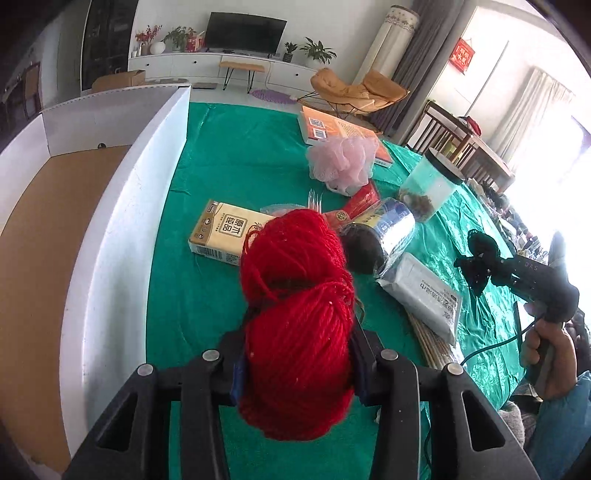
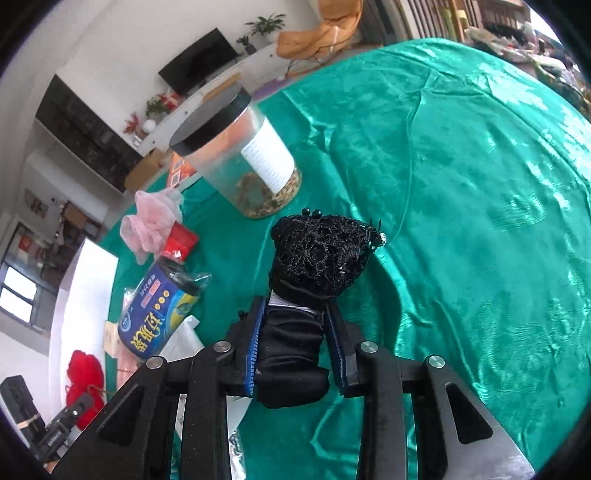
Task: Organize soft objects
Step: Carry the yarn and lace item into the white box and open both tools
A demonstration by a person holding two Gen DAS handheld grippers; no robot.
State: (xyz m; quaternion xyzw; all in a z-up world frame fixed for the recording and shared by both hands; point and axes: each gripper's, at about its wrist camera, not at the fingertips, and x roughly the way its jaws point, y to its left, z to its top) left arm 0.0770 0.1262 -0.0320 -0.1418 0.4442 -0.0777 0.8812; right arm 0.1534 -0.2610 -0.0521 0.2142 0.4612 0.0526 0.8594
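the left gripper (image 1: 295,373) clenches a red yarn ball (image 1: 295,317) above the green cloth (image 1: 229,155), just beside the white box (image 1: 122,236). the right gripper (image 2: 295,354) grips a black knitted bundle (image 2: 317,258) off the cloth. both are squashy, so either could slip free, and the yarn could catch the box wall.

Home living room; television (image 1: 245,32), orange lounge chair (image 1: 354,90), potted plants (image 1: 317,51), curtains (image 1: 417,59)

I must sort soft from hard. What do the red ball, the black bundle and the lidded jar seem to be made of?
Red ball: yarn, probably wool or acrylic; matte wound strands show.
Black bundle: fabric, seemingly knit with lace-like mesh and small beads; matte.
Jar: clear, glossy plastic or glass, I cannot tell which; black lid.
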